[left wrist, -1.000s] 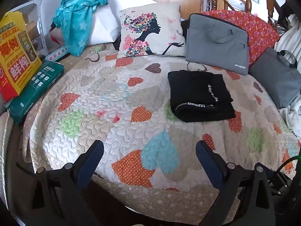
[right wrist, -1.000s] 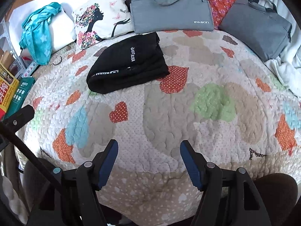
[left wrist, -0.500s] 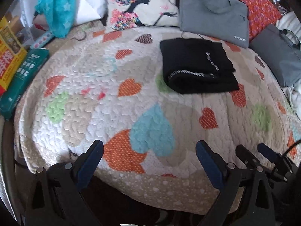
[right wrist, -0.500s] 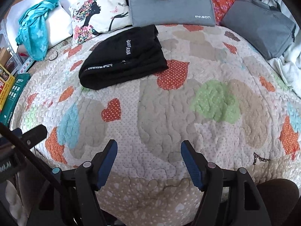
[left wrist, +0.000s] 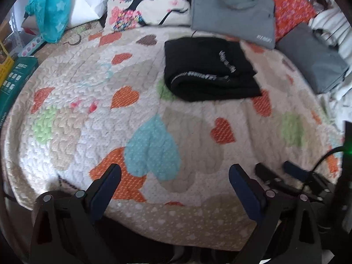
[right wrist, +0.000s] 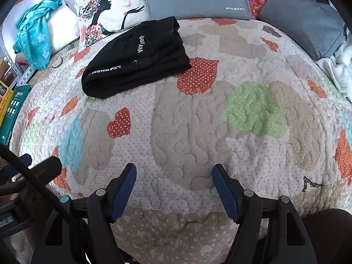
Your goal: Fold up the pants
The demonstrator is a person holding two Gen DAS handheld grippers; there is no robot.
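Black pants (left wrist: 209, 70) with white lettering lie folded into a compact bundle on the heart-patterned quilt (left wrist: 154, 114), toward the far side of the bed. The right wrist view shows the same pants (right wrist: 138, 57) at upper left. My left gripper (left wrist: 175, 173) stands open over the near edge of the quilt, nothing between its blue-padded fingers. My right gripper (right wrist: 173, 173) is also open and empty, well short of the pants. The right gripper's tips (left wrist: 292, 169) show at the lower right of the left wrist view.
Against the headboard lean a printed pillow (left wrist: 145, 2), a grey laptop sleeve (left wrist: 233, 8) and a second grey bag (left wrist: 314, 59). A teal cloth (left wrist: 52, 6) drapes over a white pillow. Boxes (left wrist: 13, 81) stand at the left bed edge. White fabric (right wrist: 338, 72) lies at right.
Both grippers have sunk toward the near edge of the bed and tipped further downward; the headboard has slid out of the left view. The pants have not moved. Both stay open.
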